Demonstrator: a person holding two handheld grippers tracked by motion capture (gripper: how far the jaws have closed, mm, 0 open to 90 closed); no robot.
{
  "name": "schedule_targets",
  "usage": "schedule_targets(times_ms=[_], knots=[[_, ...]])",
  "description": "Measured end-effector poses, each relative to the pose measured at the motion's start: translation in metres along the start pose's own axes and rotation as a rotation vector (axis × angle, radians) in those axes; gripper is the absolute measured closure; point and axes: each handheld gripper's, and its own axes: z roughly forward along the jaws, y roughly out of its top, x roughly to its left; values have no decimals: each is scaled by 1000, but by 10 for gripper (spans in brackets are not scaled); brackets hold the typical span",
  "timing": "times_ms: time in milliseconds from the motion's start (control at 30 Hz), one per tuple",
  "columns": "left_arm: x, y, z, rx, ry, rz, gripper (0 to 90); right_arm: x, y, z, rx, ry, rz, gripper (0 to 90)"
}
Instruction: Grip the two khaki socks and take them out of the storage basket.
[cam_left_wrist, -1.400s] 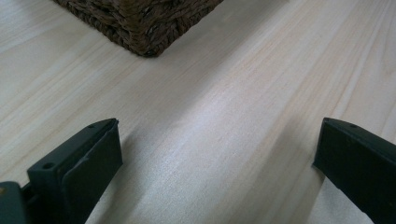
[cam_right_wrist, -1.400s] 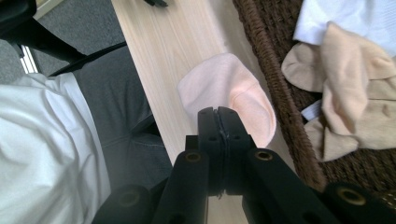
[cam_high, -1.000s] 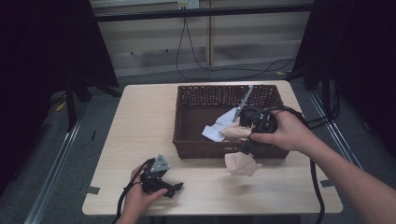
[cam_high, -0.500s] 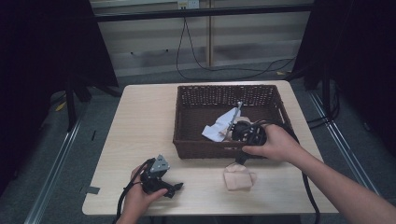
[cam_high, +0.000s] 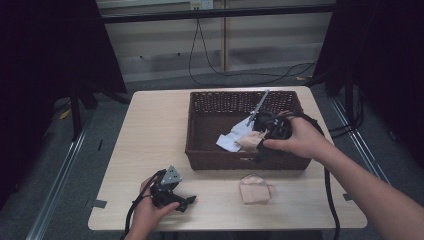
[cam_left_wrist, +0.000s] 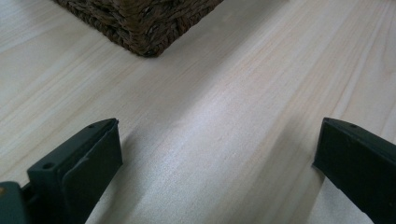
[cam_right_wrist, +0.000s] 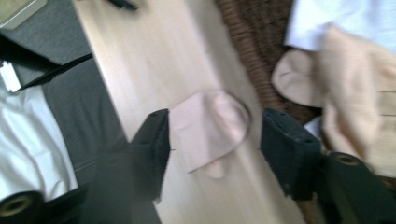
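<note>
A dark woven basket (cam_high: 200, 145) stands on the right half of the table and holds a white cloth (cam_high: 232, 137) and a peach cloth (cam_high: 248, 141). My right gripper (cam_high: 265, 144) hangs over the basket's front rim, open, nothing between its jaws. In the right gripper view (cam_right_wrist: 215, 140) a folded peach cloth (cam_right_wrist: 210, 128) lies on the table below, framed by the jaws; it sits in front of the basket (cam_high: 255, 190). My left gripper (cam_high: 186, 201) rests near the table's front edge, open (cam_left_wrist: 219, 123) over bare wood.
A grey stick-like tool (cam_high: 259, 106) leans in the basket's far right part. The basket's corner (cam_left_wrist: 144, 28) is ahead of the left gripper. Bare tabletop (cam_high: 150, 130) stretches left of the basket. Cables trail from both grippers.
My right gripper moved left and lower over the basket's front rim. The peach cloth on the table shifted toward the front edge and flattened. The left gripper stayed still.
</note>
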Motion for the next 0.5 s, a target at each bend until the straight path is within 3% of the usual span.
schedule_targets(times_ms=[233,500], knots=[[0,0,0,1,-1,0,2,-29,5,-7,-23,-77,74,236],[0,0,0,0,0,0,2,-57,3,1,-29,-116,150,172]])
